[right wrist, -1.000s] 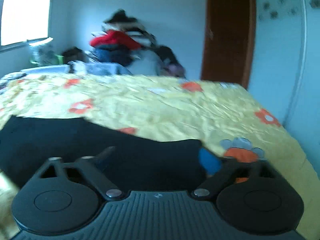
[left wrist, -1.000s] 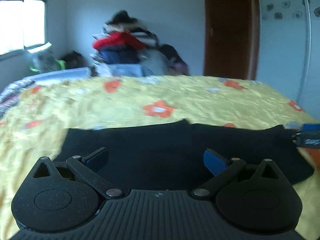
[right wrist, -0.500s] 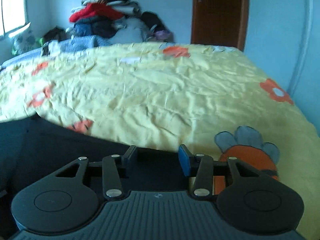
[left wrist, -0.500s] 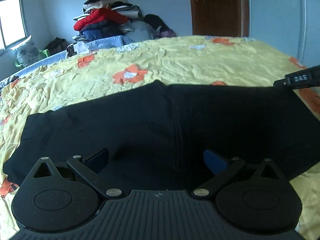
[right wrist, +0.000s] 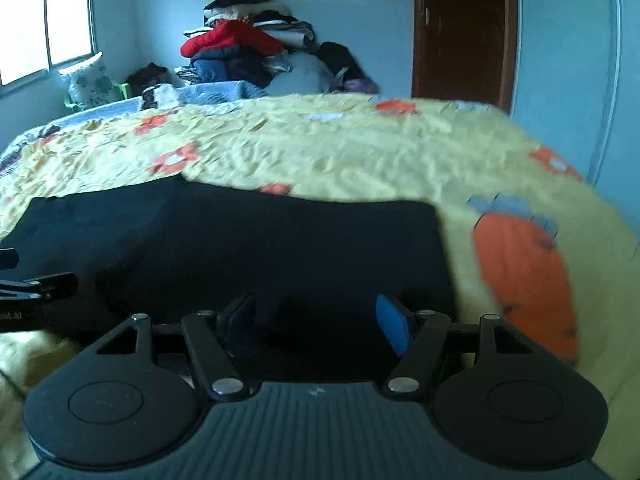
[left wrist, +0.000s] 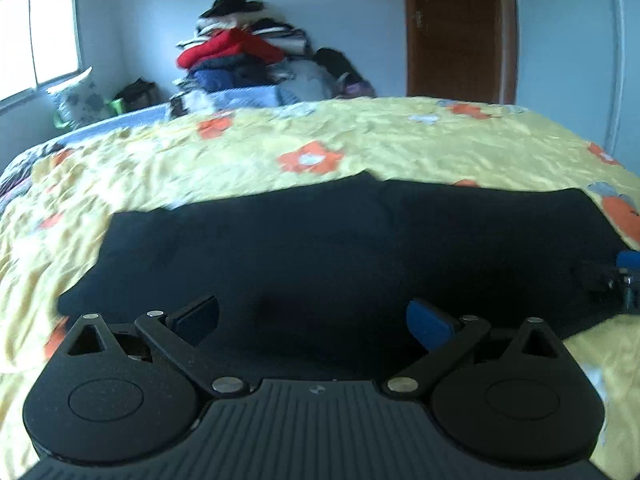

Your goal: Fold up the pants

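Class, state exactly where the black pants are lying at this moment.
The black pants lie spread flat on the yellow flowered bedspread at its near edge, directly ahead of both tools in both wrist views, with the pile of clothes far behind.

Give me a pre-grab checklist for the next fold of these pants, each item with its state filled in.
1. Left gripper open: ok.
2. Right gripper open: ok.
3. Black pants lying flat on the yellow bedspread: ok.
4. Nothing lying on the pants: ok.
5. Each gripper over the near edge of the pants: ok.
6. Fingertips touching the fabric: cannot tell.
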A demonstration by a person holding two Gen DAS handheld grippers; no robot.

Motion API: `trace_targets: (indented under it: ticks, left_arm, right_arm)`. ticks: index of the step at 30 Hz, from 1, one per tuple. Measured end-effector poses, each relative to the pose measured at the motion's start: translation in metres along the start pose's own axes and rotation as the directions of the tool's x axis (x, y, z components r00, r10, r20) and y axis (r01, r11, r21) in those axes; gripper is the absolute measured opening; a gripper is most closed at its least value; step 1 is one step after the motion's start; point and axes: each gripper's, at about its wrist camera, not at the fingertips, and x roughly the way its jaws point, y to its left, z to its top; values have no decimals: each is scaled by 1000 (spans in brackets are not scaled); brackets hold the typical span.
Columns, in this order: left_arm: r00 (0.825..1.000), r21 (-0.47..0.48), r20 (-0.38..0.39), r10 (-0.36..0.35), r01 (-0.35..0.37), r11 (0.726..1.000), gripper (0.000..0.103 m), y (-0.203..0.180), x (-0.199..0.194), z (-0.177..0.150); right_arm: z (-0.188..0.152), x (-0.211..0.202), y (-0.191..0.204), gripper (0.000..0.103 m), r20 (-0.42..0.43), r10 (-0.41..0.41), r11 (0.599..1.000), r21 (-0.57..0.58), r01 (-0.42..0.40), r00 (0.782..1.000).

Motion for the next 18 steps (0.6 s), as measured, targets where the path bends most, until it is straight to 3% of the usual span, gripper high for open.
trace_targets:
  ticks: [4,9,14,18]
  left_arm:
    - [1000,-76,-12,14,-15,997,102,36,-20,-19]
    - [998,-99,-44,55,-59,993,102,56,-21,-34]
    - [992,-68,-71,103,-107,992,103,56,-13,-43]
    - [991,-25,-37,129,-130,991,103,47,-14,-46]
  right_arm:
    - [-17,-8,14,67,4,-33,998,-47,34,999]
    - [-31,-28,19,71,1,-19,999,-44,19,1000]
    - [-47,-25,23,96,-18,-5,997,-72,4,1000]
    - [-48,-23,29,103,-37,12,995,-97,-15,999]
